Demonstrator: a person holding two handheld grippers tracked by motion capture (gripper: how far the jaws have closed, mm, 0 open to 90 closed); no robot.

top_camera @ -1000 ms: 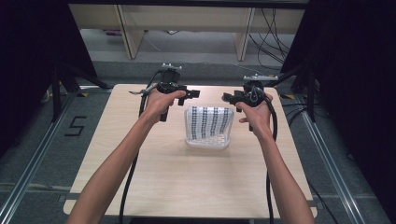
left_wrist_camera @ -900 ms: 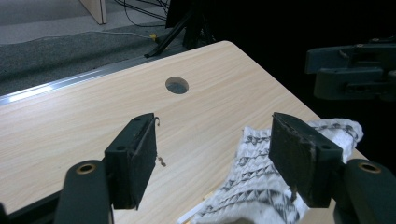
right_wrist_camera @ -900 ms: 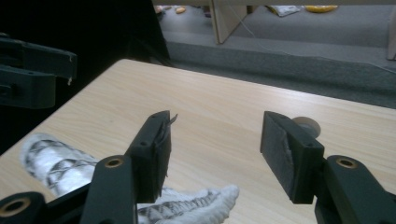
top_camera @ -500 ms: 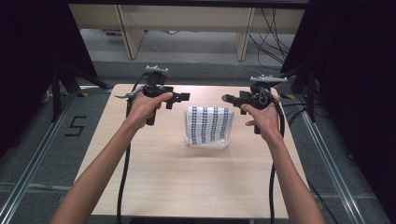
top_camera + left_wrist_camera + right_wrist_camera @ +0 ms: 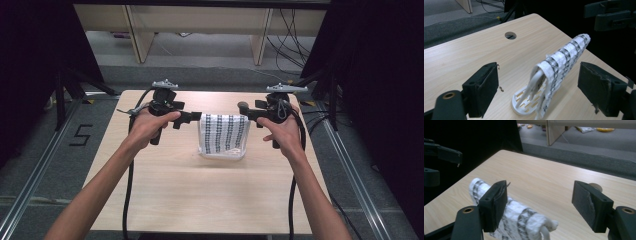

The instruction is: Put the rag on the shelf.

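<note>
A black-and-white patterned cloth (image 5: 223,136) hangs over a white slotted rack (image 5: 524,105) in the middle of the wooden table (image 5: 200,200). My left gripper (image 5: 196,118) is level at the cloth's left end. Its jaws have just been opening and stand wide in the left gripper view, with the cloth (image 5: 560,63) between the pads (image 5: 484,91) but untouched. My right gripper (image 5: 246,112) faces it at the cloth's right end. Its jaws have also just been opening, and the cloth (image 5: 519,218) lies low between them, close to the left pad (image 5: 496,203).
A round cable hole (image 5: 510,35) is in the tabletop beyond the cloth. Dark stands and cables (image 5: 320,85) flank the table's far corners. Wooden furniture legs (image 5: 135,30) stand on the grey floor behind.
Both hands have drawn a little outward from the cloth's ends, the left to the left and the right to the right. Both pairs of jaws have opened. The cloth stays on the rack.
</note>
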